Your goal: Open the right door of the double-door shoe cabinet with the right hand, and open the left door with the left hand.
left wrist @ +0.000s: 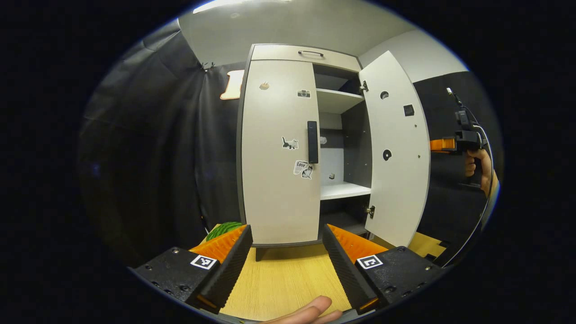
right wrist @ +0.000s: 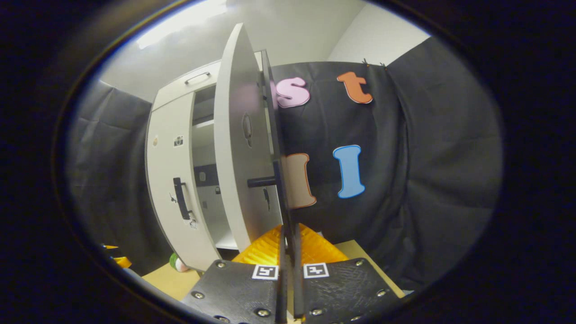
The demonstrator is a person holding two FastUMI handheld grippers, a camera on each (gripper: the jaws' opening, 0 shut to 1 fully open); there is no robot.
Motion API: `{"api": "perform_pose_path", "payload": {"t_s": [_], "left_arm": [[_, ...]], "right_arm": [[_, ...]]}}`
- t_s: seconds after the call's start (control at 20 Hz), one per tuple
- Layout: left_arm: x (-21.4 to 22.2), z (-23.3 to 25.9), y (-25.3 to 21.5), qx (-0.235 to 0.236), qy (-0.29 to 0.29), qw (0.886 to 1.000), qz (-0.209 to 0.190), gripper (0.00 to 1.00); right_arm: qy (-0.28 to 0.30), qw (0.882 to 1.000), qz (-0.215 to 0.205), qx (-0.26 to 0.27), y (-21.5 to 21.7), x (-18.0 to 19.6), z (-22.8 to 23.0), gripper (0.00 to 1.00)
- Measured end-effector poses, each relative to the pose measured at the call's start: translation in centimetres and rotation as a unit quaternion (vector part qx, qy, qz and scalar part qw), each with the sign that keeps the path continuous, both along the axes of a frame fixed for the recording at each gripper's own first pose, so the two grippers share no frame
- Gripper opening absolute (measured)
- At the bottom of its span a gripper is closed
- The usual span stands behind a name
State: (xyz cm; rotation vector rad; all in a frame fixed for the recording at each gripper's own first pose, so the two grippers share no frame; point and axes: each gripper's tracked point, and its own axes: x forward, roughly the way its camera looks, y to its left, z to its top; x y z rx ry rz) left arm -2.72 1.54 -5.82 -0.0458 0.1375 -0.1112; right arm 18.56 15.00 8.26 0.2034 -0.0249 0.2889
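The shoe cabinet [left wrist: 288,51] stands on a wooden table. Its left door [left wrist: 274,148] is closed and carries a black handle [left wrist: 312,141] and stickers. The right door [left wrist: 398,157] is swung wide, baring the shelves [left wrist: 344,191]. My left gripper [left wrist: 285,252] is open, low in front of the left door and apart from it. My right gripper [left wrist: 443,144], held by a hand [left wrist: 479,168], sits at the right door's free edge. In the right gripper view that door [right wrist: 243,148] is edge-on, and my right gripper [right wrist: 288,256] is shut on its edge.
A green striped ball [left wrist: 223,229] lies on the wooden table [left wrist: 279,279] left of the cabinet, also visible as [right wrist: 177,262]. A fingertip [left wrist: 310,312] shows below my left gripper. Black cloth walls close in on both sides. A drawer [left wrist: 310,55] tops the cabinet.
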Motion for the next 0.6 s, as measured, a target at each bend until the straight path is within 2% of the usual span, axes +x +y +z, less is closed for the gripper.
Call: {"api": "perform_pose_path", "payload": {"t_s": [0.1,0.35,0.4,0.45,0.6], "left_arm": [[0.6,0.0,0.3,0.003,0.004,1.000,0.009,0.97],[3.3,0.8,0.5,-0.006,0.007,1.000,0.020,0.97],[3.9,1.2,0.4,-0.007,0.006,1.000,0.021,0.97],[4.4,1.7,0.3,-0.008,0.001,1.000,0.020,0.97],[6.6,2.7,0.2,-0.009,-0.003,1.000,0.027,0.97]], "right_arm": [[-0.005,1.000,-0.013,-0.002,-0.8,0.0,-0.1,0.09],[-0.019,0.998,-0.065,0.017,-3.5,-2.5,0.1,0.95],[-0.022,0.997,-0.066,0.016,-3.6,-3.2,0.1,0.95],[-0.025,0.997,-0.065,0.014,-3.5,-3.8,0.0,0.99],[-0.036,0.998,-0.056,0.011,-2.4,-6.5,-0.7,0.99]]}}
